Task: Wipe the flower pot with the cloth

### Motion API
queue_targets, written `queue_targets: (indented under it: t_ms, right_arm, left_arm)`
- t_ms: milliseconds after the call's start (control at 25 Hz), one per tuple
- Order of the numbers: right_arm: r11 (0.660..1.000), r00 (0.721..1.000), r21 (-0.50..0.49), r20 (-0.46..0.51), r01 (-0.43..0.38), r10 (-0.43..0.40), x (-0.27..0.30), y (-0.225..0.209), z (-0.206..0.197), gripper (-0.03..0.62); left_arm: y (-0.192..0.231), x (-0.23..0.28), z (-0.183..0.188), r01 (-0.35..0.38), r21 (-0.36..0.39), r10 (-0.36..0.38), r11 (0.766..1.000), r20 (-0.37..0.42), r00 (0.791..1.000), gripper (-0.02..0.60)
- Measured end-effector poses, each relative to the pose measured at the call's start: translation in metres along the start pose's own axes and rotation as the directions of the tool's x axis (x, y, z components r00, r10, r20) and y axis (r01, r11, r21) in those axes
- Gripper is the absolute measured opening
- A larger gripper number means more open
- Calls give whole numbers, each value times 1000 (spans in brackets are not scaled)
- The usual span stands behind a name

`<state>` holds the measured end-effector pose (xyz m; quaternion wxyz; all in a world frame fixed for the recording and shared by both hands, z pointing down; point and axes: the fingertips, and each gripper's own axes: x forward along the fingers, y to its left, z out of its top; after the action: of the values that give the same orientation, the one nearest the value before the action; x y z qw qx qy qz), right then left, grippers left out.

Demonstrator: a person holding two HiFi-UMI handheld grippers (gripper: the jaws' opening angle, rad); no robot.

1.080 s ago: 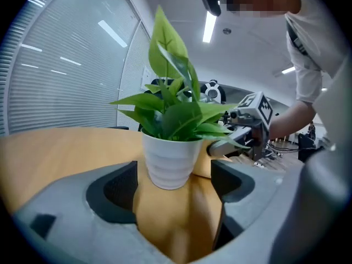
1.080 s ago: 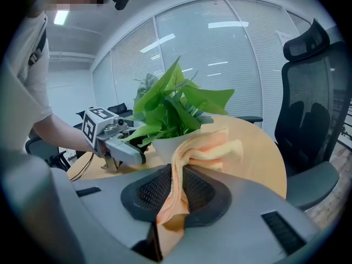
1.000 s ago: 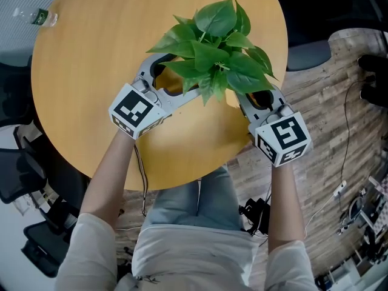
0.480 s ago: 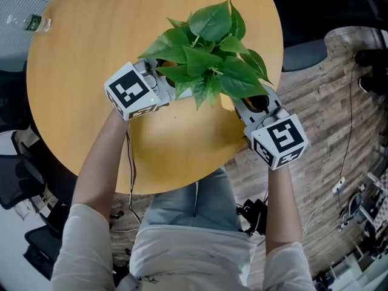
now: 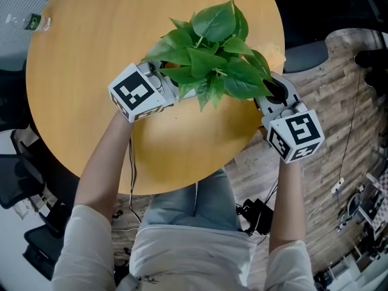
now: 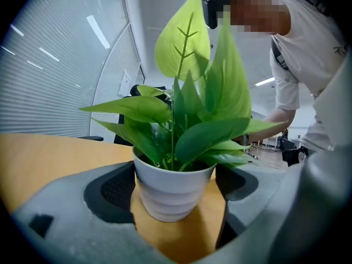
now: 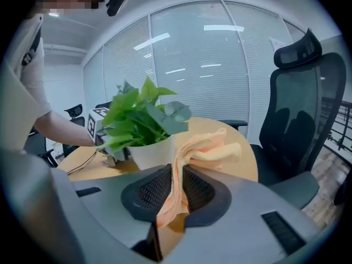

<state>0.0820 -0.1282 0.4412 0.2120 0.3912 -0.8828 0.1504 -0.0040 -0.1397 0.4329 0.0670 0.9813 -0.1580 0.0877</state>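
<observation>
A leafy green plant (image 5: pixel 212 47) stands in a white ribbed pot (image 6: pixel 168 194) on the round wooden table (image 5: pixel 91 53). In the head view the leaves hide the pot. My left gripper (image 5: pixel 173 82) reaches in from the left, open. Seen from the left gripper view, the pot stands between its wide dark pads (image 6: pixel 118 188) with no visible squeeze. My right gripper (image 5: pixel 273 90) is at the plant's right, near the table edge, and is shut on a peach cloth (image 7: pixel 190 164). The cloth sticks up out of its jaws, a little short of the pot (image 7: pixel 151 153).
A plastic water bottle (image 5: pixel 27 22) lies at the table's far left edge. A black mesh office chair (image 7: pixel 302 120) stands beyond the table on the right. Dark chairs (image 5: pixel 18 174) sit left of me, and cables (image 5: pixel 345 187) trail over the wood floor.
The right gripper has shifted to the right along the table edge with the cloth, away from the pot. The left gripper first moved up toward the pot, then stayed put.
</observation>
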Motion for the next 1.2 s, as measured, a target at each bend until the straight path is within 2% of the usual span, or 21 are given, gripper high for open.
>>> queue_targets:
  t_ms: [80, 280, 520, 1200]
  right_arm:
    - [999, 1000, -27, -11, 25, -25, 6, -12, 2, 57]
    - [997, 1000, -73, -9, -27, 27, 28, 5, 12, 57]
    - [994, 999, -102, -24, -49, 47, 28, 18, 10, 55]
    - [992, 996, -93, -38, -89, 86, 22, 36, 2, 55]
  left_arm:
    - [0, 0, -1, -9, -5, 9, 1000, 1, 1000, 468]
    - [0, 0, -2, -24, -13, 24, 1000, 2, 1000, 468]
    - [0, 1, -2, -56, -25, 56, 998, 5, 998, 468]
    - [0, 2, -2, -152, -53, 152, 987, -11, 988, 466]
